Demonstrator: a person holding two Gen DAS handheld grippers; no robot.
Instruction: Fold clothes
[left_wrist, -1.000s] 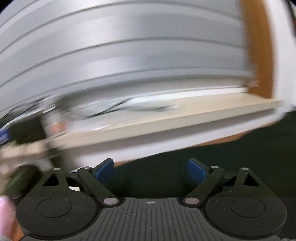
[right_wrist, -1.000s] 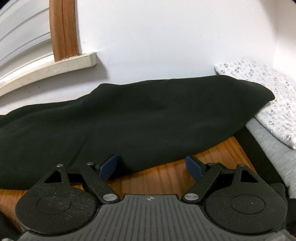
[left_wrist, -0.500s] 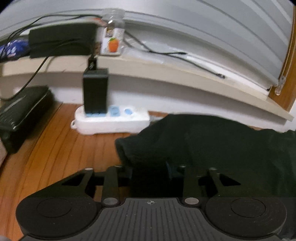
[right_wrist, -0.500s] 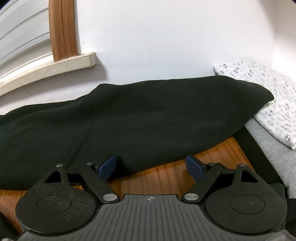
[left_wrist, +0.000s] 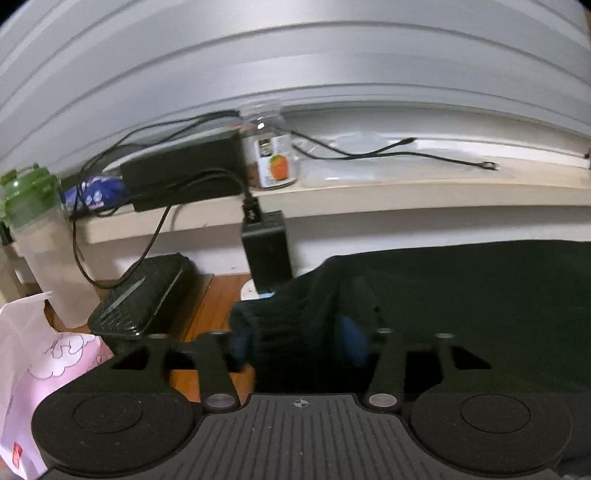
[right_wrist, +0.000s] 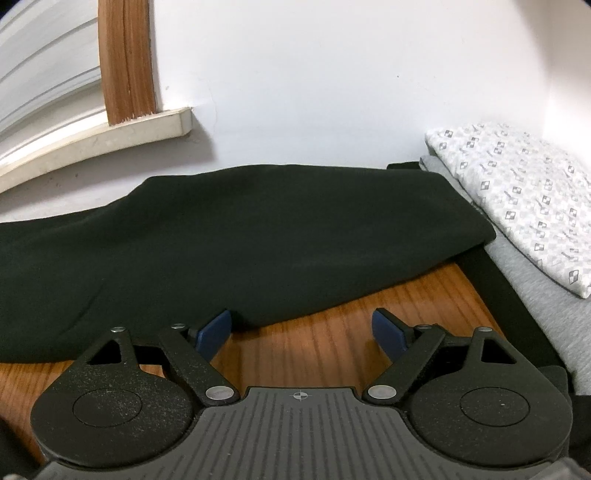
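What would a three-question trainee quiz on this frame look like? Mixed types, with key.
1. True or false: the right claw is clamped on the black garment.
2. In the right wrist view, what lies just past the garment's right end? A) patterned pillow B) green-lidded bottle C) pink tissue pack
3. Which part of the garment sits between the left claw's fingers?

Key:
1. False. Its jaws are open over the bare wood surface, and the garment's edge lies just beyond the fingertips.
2. A, the patterned pillow.
3. The ribbed cuff. The jaws are opening around it.
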